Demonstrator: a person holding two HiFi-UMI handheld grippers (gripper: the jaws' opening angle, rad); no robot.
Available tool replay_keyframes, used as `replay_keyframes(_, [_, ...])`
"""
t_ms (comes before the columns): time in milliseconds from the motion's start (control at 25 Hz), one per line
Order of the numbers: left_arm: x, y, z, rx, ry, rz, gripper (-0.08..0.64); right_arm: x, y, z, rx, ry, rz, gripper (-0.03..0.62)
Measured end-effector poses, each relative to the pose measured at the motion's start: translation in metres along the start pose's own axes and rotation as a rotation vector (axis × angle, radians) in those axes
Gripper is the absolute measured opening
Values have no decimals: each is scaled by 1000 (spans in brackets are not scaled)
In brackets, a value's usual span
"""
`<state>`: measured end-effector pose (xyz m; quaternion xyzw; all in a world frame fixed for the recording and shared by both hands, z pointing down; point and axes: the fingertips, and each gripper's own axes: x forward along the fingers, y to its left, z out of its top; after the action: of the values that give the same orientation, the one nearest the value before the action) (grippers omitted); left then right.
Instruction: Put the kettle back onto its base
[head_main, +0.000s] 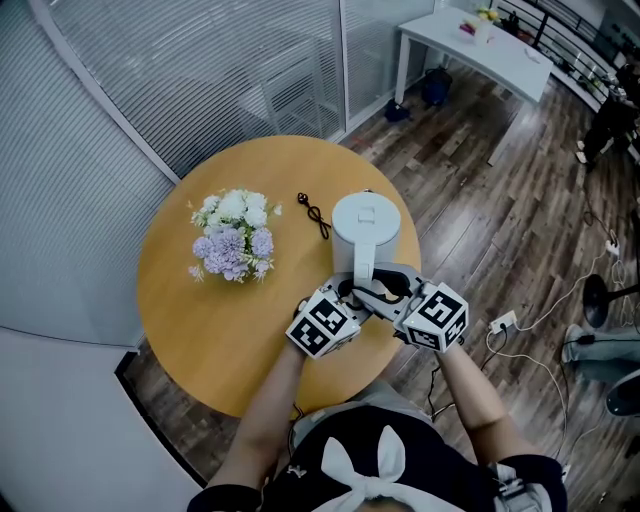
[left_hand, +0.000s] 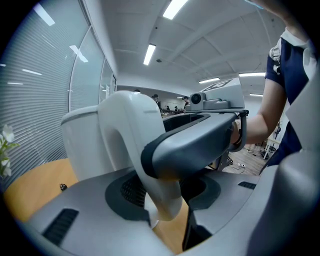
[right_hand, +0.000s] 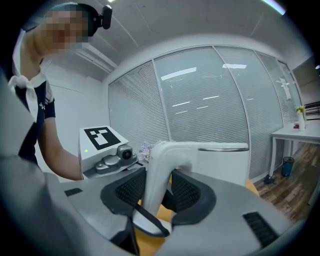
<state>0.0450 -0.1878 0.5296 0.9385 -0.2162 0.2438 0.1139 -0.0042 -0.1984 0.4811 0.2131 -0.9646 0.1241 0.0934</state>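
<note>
A white kettle stands upright near the right edge of the round wooden table, its handle turned toward me. My left gripper and right gripper meet at that handle from either side, and each is shut on it. In the left gripper view the handle runs down between my jaws, and the right gripper's grey jaw crosses in front. In the right gripper view the textured pads press the handle. The kettle hides whatever is under it, so no base shows.
A bunch of white and lilac flowers lies left of the kettle. A thin black cord is between them. Glass walls with blinds curve behind the table. On the wooden floor are a white desk and cables with a power strip.
</note>
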Motion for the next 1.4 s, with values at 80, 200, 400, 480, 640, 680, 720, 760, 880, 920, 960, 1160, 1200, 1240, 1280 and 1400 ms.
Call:
replay_keyframes(80, [1, 1, -2, 0, 2, 2, 176, 2, 0, -2, -1, 4, 1, 170])
replay_keyframes(200, [3, 1, -5, -2, 5, 3, 176, 2, -1, -5, 1, 12, -6, 170])
replay_keyframes(400, [6, 1, -9, -7, 3, -2, 176, 3, -2, -12, 7, 22, -9, 170])
replay_keyframes(480, [7, 1, -12, -13, 4, -7, 176, 4, -2, -15, 11, 27, -9, 169])
replay_keyframes(640, [8, 0, -15, -17, 13, -13, 176, 4, -3, -17, 19, 30, -11, 169])
replay_keyframes(680, [8, 0, -16, -16, 15, -12, 176, 4, -3, -17, 19, 31, -12, 169])
replay_keyframes(720, [8, 0, -16, -15, 17, -11, 176, 5, -3, -18, 20, 32, -12, 169])
replay_keyframes(760, [8, 1, -17, -15, 19, -11, 176, 5, -3, -18, 21, 32, -11, 169])
replay_keyframes(880, [8, 1, -19, -17, 23, -10, 176, 6, -3, -20, 22, 35, -10, 169])
replay_keyframes(920, [8, 1, -20, -18, 24, -10, 176, 6, -2, -21, 23, 36, -9, 169])
replay_keyframes(960, [8, 1, -20, -19, 24, -9, 176, 7, -2, -22, 23, 38, -8, 169])
replay_keyframes(1160, [8, -1, -22, -25, 26, -10, 176, 6, -1, -23, 23, 46, -3, 169])
replay_keyframes(1200, [9, -1, -22, -26, 26, -10, 176, 6, -1, -24, 24, 47, -3, 169])
replay_keyframes(1240, [10, -1, -23, -25, 26, -11, 176, 6, -1, -25, 25, 47, -3, 169])
replay_keyframes(1280, [10, 0, -24, -25, 26, -12, 176, 6, -2, -25, 25, 48, -4, 169])
replay_keyframes(1400, [12, 0, -27, -26, 29, -12, 176, 7, -3, -28, 25, 52, -5, 169])
